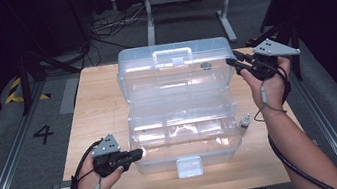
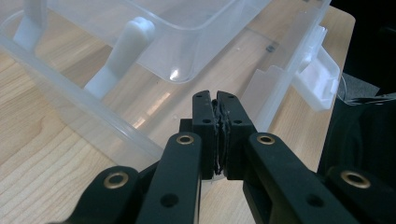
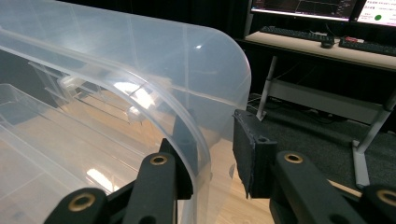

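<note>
A clear plastic toolbox (image 1: 184,145) stands open on the wooden table (image 1: 103,109), its lid (image 1: 175,70) raised at the back with the handle on top. My left gripper (image 1: 139,153) is at the box's front left corner. Its jaws are shut, pads (image 2: 223,135) pressed together with nothing between them, tips right at the box wall (image 2: 88,107). My right gripper (image 1: 230,61) is at the lid's right end. It (image 3: 212,158) is open, with the lid's curved edge (image 3: 201,140) between the jaws and a gap to the right pad (image 3: 245,154).
A small bottle (image 1: 245,122) stands on the table just right of the box. The white front latch (image 1: 189,166) hangs near the table's front edge. A grey desk frame (image 1: 188,0) and cables lie beyond the table. A desk with keyboards (image 3: 299,35) is behind the lid.
</note>
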### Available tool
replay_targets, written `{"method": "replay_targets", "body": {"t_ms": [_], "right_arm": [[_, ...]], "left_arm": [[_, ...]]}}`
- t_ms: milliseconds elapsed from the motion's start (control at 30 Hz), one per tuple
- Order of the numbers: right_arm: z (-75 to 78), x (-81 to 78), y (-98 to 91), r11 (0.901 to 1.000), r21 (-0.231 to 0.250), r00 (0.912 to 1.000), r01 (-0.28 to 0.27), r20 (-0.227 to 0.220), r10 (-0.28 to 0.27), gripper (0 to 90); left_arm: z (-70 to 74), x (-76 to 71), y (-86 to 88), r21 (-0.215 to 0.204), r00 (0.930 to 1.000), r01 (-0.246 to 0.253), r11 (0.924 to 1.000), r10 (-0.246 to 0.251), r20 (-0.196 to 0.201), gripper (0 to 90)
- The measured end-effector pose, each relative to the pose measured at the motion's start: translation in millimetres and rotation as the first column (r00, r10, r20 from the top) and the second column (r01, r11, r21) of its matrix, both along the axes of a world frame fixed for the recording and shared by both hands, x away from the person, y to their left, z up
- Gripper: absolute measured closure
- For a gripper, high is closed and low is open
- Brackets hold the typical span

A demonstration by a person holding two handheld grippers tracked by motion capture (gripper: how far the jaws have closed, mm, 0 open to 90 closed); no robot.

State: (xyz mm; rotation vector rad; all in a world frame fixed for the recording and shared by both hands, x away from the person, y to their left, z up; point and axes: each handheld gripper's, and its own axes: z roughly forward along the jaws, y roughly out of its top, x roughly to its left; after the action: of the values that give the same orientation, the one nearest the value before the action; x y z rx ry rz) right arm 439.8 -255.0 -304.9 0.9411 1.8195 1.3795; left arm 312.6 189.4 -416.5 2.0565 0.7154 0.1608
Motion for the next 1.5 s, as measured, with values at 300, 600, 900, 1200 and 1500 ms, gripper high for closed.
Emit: {"method": "replay_targets", "body": {"t_ms": [300, 600, 900, 1200, 1500], "right_arm": [[0.0, 6.6, 2.2, 0.9998, 0.007, 0.9998, 0.019, 0.002, -0.019, 72.2], [-1.9, 14.7, 2.0, 0.9996, 0.017, 0.9997, 0.021, 0.014, -0.022, 73.0], [-4.5, 20.0, 2.5, 0.9994, 0.021, 0.999, 0.028, 0.033, -0.029, 73.9], [-6.9, 25.2, 3.5, 0.9992, 0.013, 0.9975, 0.038, 0.06, -0.038, 75.4], [-8.8, 31.8, 3.7, 0.9984, 0.03, 0.9969, 0.048, 0.062, -0.05, 77.2]], "left_arm": [[-1.9, 1.8, -2.2, 0.0, 1.0, 0.004, 1.0, -0.004, 0.003, 86.1], [-3.2, 1.6, -2.1, -0.017, 1.0, 0.0, 0.9999, 0.0, -0.002, 86.1], [-3.8, 1.9, -1.5, -0.025, 1.0, 0.0, 0.9997, 0.0, -0.004, 86.1], [-5.3, 1.9, -2.3, -0.024, 1.0, 0.0, 0.9997, 0.0, 0.009, 86.5], [-6.5, 2.1, -1.0, -0.041, 1.0, 0.003, 0.9992, -0.003, 0.006, 86.7]]}}
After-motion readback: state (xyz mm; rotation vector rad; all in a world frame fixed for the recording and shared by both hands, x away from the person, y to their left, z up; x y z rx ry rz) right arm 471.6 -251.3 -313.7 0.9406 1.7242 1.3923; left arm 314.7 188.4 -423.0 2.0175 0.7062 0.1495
